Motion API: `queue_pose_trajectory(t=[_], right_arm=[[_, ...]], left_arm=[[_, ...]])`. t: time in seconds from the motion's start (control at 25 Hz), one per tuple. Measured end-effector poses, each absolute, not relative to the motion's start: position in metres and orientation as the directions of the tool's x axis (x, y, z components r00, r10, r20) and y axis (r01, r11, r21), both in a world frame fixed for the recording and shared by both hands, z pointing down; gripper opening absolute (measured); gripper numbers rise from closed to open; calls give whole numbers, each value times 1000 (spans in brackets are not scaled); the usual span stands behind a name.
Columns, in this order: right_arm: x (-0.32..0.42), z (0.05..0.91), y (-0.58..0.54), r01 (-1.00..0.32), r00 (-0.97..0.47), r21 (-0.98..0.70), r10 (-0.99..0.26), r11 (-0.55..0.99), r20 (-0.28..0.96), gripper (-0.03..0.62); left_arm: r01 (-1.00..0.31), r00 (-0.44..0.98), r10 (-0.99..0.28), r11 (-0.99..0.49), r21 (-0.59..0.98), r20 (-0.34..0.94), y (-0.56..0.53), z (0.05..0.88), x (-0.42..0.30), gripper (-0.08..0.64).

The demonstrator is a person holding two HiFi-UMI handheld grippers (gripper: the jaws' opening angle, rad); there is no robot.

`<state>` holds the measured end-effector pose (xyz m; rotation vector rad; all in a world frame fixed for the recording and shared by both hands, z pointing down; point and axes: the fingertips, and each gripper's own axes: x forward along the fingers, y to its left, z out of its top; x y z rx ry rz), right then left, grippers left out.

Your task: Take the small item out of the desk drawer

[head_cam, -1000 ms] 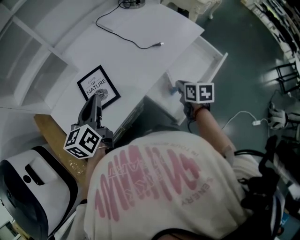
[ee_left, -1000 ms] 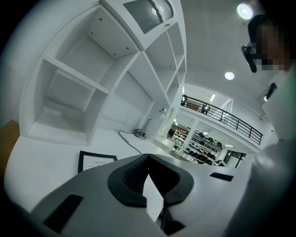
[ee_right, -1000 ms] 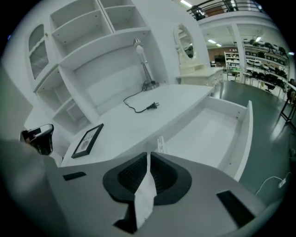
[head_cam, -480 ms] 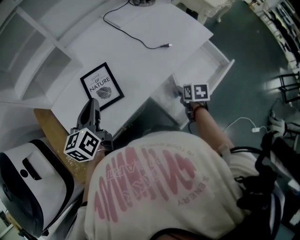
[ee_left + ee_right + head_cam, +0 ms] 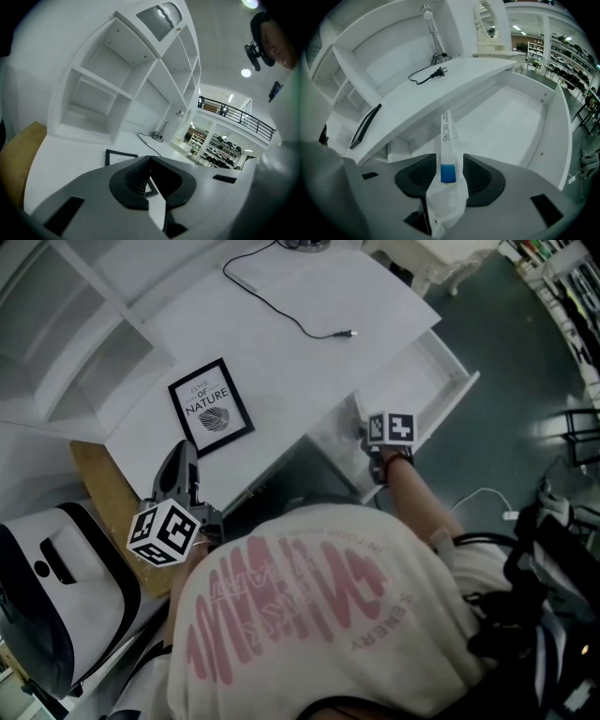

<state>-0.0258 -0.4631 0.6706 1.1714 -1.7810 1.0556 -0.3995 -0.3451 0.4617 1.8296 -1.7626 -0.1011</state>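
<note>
so the white sachet (image 5: 446, 140) with the blue band sits right between the right gripper (image 5: 451, 180) pads at the front of the open desk drawer (image 5: 553, 122). its long axis runs straight out along the jaws, which are opening with no clear squeeze on it. the left gripper (image 5: 151, 161) is pinched together and empty near the framed print (image 5: 211, 407), well apart from the drawer, so the right one's nearer.

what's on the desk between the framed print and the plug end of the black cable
Nothing: in the head view the white desk top between the framed print and the cable's plug is bare.
</note>
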Motion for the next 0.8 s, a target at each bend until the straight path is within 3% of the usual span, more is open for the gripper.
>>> queue_pose_trajectory(t=[0.24, 0.8], right_arm=[[-22, 675, -461, -944, -314, -256, -337, 206, 887, 127], [-4, 609, -429, -914, -403, -375, -450, 153, 797, 106]], left_arm=[[-890, 105, -935, 63, 451, 338, -339, 460, -401, 29], [-887, 221, -926, -60, 458, 306, -333, 447, -341, 29]])
